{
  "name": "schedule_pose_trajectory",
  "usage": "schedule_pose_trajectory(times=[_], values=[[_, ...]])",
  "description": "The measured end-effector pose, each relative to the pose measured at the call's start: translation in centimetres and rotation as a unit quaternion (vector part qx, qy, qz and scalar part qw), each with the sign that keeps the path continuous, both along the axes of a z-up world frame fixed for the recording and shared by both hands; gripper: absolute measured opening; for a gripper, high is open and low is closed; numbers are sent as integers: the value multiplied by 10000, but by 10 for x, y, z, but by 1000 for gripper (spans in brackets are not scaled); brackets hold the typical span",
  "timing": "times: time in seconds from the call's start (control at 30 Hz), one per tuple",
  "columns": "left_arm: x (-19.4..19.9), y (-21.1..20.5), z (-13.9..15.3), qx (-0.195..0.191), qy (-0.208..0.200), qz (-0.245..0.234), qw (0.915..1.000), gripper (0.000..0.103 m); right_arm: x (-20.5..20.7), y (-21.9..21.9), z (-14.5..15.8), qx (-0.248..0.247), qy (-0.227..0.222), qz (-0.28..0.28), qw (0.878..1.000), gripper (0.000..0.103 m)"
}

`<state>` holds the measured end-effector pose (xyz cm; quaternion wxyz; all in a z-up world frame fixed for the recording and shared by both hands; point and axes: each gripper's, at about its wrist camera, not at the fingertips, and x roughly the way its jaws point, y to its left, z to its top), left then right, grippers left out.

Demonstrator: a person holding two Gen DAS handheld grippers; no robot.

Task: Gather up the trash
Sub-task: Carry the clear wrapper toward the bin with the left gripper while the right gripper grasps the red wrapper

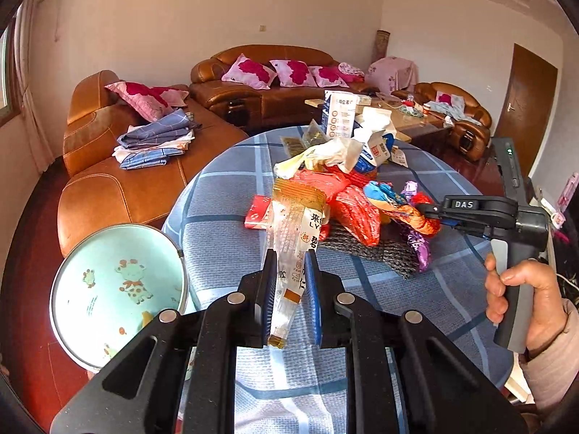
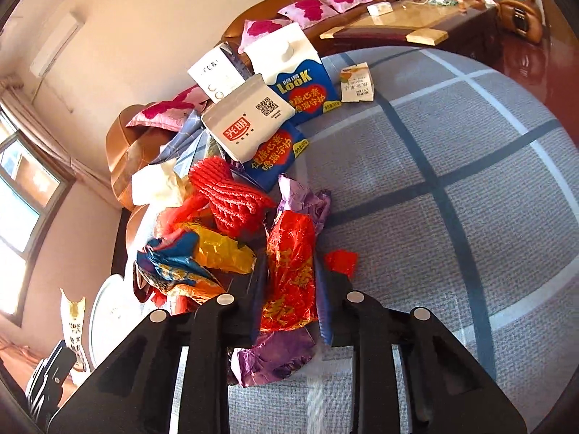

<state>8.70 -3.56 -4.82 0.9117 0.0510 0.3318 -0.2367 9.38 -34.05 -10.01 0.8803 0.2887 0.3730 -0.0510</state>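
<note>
A heap of trash point(image 1: 336, 188) lies on the round table with a blue checked cloth point(image 1: 224, 217): red net, wrappers, tissue and milk cartons. My left gripper point(image 1: 291, 253) is shut on a clear printed snack wrapper point(image 1: 295, 231) and holds it upright above the table's near edge. My right gripper point(image 2: 291, 271) is shut on a red and purple foil wrapper point(image 2: 289, 282) at the right side of the heap; it also shows in the left wrist view point(image 1: 430, 213). A round bin with a pale green giraffe liner point(image 1: 119, 296) stands below the table at the left.
Blue and white milk cartons point(image 2: 286, 83) stand at the far side of the heap. Red net point(image 2: 231, 191) tops the heap. Brown leather sofas point(image 1: 152, 159) with pink cushions lie beyond, and a coffee table point(image 2: 405, 25) with clutter.
</note>
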Motion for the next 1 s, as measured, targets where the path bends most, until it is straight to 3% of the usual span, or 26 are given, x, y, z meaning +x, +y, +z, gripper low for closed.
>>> schedule_pose_trajectory(times=[0.3, 0.5, 0.73, 1.0], values=[[4, 42, 5, -107, -90, 594, 9981, 16, -26, 8, 42, -516, -609, -221, 9966, 21], [6, 70, 11, -137, -160, 940, 9954, 16, -30, 30, 69, -693, -1003, -44, 9925, 21], [11, 98, 10, -142, -141, 1312, 9912, 16, -7, 92, 73, -901, -1058, 537, 9888, 21], [21, 134, 9, -233, -92, 1734, 9845, 17, 23, 170, 73, -1281, -1181, 1266, 9765, 21]])
